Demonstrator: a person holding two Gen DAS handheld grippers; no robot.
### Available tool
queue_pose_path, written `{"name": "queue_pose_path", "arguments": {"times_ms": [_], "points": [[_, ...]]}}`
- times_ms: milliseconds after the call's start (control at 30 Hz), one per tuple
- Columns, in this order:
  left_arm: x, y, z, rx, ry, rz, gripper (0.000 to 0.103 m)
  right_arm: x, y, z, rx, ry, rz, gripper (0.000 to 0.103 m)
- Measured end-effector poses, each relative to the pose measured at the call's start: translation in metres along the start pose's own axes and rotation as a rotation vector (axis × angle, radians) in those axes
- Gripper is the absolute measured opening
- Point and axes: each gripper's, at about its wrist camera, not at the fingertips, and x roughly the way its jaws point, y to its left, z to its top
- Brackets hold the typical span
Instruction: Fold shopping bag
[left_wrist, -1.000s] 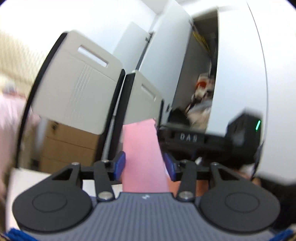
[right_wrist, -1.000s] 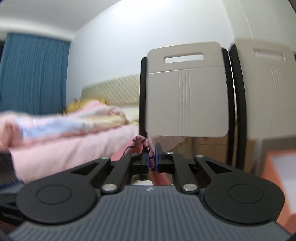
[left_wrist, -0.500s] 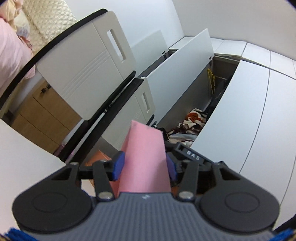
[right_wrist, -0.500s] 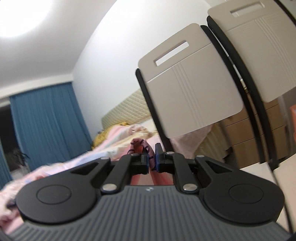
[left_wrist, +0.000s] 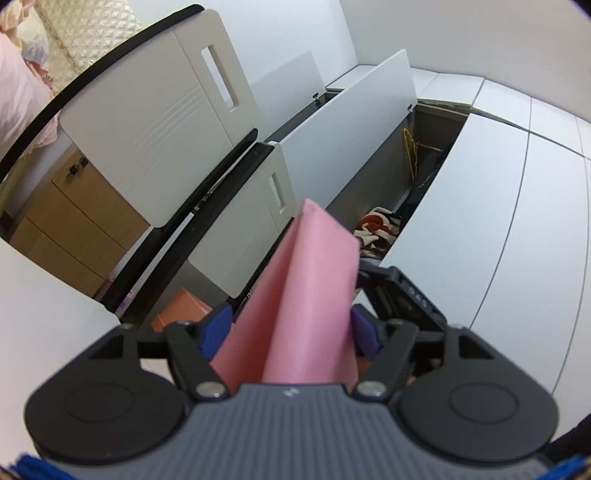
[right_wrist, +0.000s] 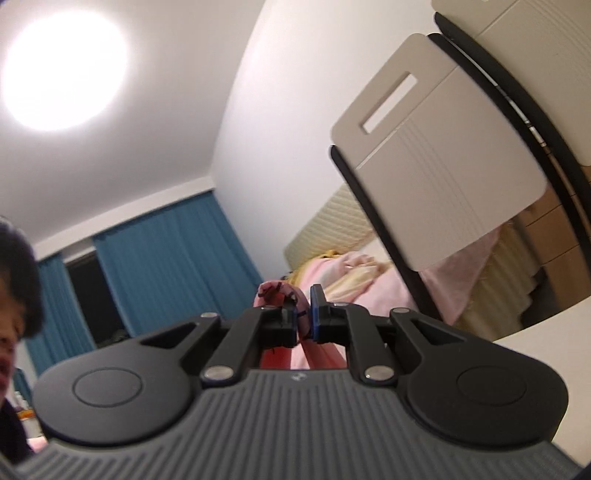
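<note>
- Left wrist: the left tool (left_wrist: 290, 328) has just been spreading its jaws; the pink bag (left_wrist: 306, 295) stands folded between them — the blue pads (left_wrist: 216, 326) sit at its edges, and whether they press on it I cannot tell. White chairs (left_wrist: 155, 122) stand beyond.
- Right wrist: the right tool (right_wrist: 303, 317) is clamped on a bunched bit of the bag (right_wrist: 279, 295) — jaws almost together. A bed (right_wrist: 354, 273) and blue curtains (right_wrist: 173, 254) lie behind.

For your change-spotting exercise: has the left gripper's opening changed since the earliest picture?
Yes: the left gripper has just been opening, its pads now further apart around the pink bag.
</note>
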Motion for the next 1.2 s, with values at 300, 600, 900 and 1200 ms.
{"name": "queue_pose_path", "arguments": {"times_ms": [300,600,900,1200], "points": [[0.001,-0.014,-0.005,0.057,0.049,-0.155,0.085,-0.008,-0.003,0.011,0.080,0.071,0.289,0.012],[0.017,-0.006,-0.020,-0.044,0.174,-0.297,0.040,-0.022,-0.011,0.013,0.113,0.152,0.381,0.011],[0.027,0.010,-0.020,-0.180,0.179,-0.277,0.011,-0.031,-0.019,0.017,0.053,0.179,0.208,0.028],[0.019,0.018,-0.012,-0.139,0.168,-0.175,0.011,-0.054,-0.041,0.026,0.072,0.138,0.018,0.084]]}}
